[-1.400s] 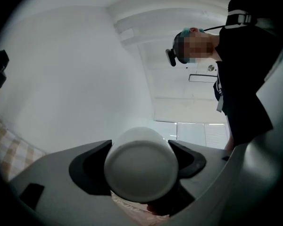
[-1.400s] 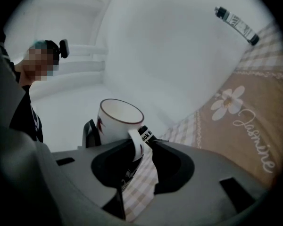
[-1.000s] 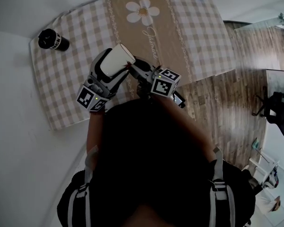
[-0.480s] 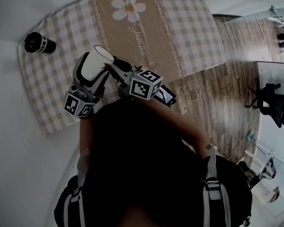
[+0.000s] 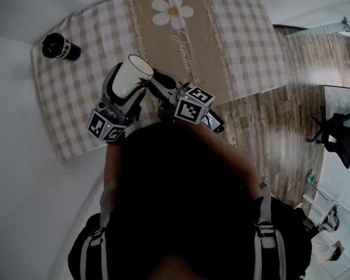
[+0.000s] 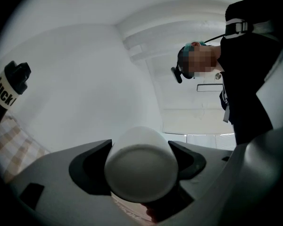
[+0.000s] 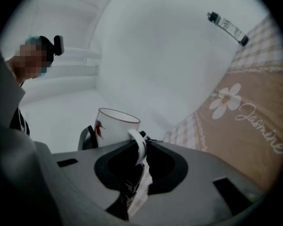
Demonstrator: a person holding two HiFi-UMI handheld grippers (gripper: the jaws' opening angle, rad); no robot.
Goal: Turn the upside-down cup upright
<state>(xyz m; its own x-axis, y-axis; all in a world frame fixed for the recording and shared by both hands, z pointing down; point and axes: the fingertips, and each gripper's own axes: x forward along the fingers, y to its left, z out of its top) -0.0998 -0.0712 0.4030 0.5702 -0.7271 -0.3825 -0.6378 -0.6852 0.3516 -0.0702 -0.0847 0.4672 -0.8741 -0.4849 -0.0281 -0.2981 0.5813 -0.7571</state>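
White ceramic cup (image 5: 132,73), head view: held in the air above the checked cloth (image 5: 233,34), mouth up and leaning away from the person, well apart from the black bottle (image 5: 59,46). The left gripper (image 5: 127,86) clasps its body and the right gripper (image 5: 154,79) meets its handle. Left gripper view: the cup's base (image 6: 141,175) faces the camera, with the fingers (image 6: 89,168) pressed on both sides of the wall. Right gripper view: the handle (image 7: 138,147) stands between the fingers (image 7: 166,166), which pinch it and have just been opening a little. Handling note, as judgement: carry the weight in the left grip, use the handle only to steer, level the rim, set the base flat on the cloth, then release.
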